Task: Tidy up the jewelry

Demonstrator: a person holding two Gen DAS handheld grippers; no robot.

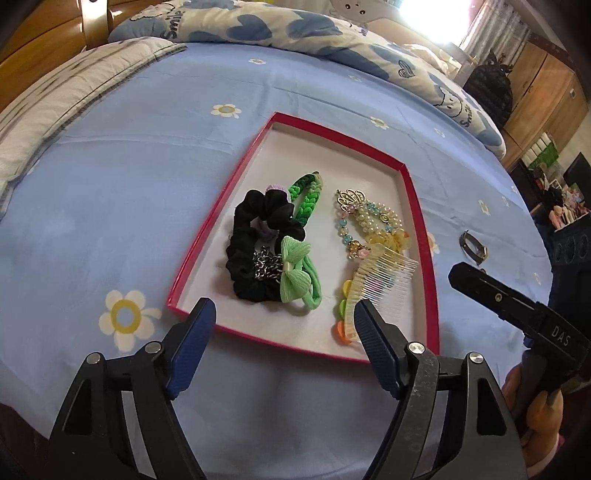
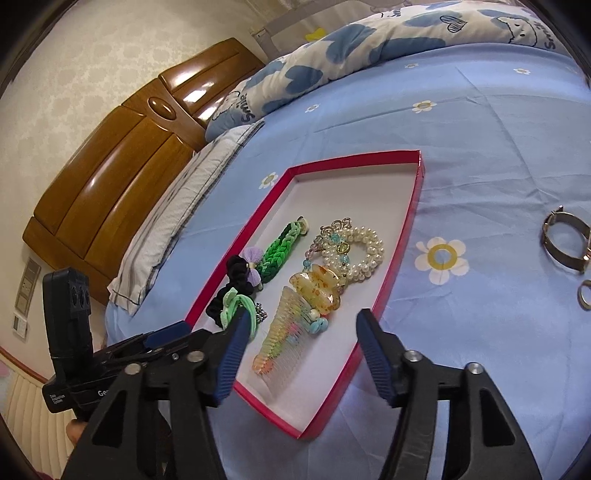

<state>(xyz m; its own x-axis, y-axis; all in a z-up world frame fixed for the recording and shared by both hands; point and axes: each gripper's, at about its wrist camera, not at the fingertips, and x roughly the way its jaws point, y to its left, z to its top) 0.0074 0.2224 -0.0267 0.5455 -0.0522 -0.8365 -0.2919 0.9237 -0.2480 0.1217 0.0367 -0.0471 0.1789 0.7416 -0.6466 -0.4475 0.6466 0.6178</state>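
Note:
A shallow red-rimmed box lies on the blue bed sheet. Inside are a black scrunchie, a green bow hair tie, a green braided band, a pearl bracelet, a beaded charm and a translucent comb. A metal bangle and a small ring lie on the sheet right of the box. My left gripper is open and empty at the box's near edge. My right gripper is open and empty over the box's near end.
A heart-print quilt and a grey pillow lie at the far side of the bed. A wooden headboard stands at the left. A wardrobe and cluttered shelves stand right of the bed.

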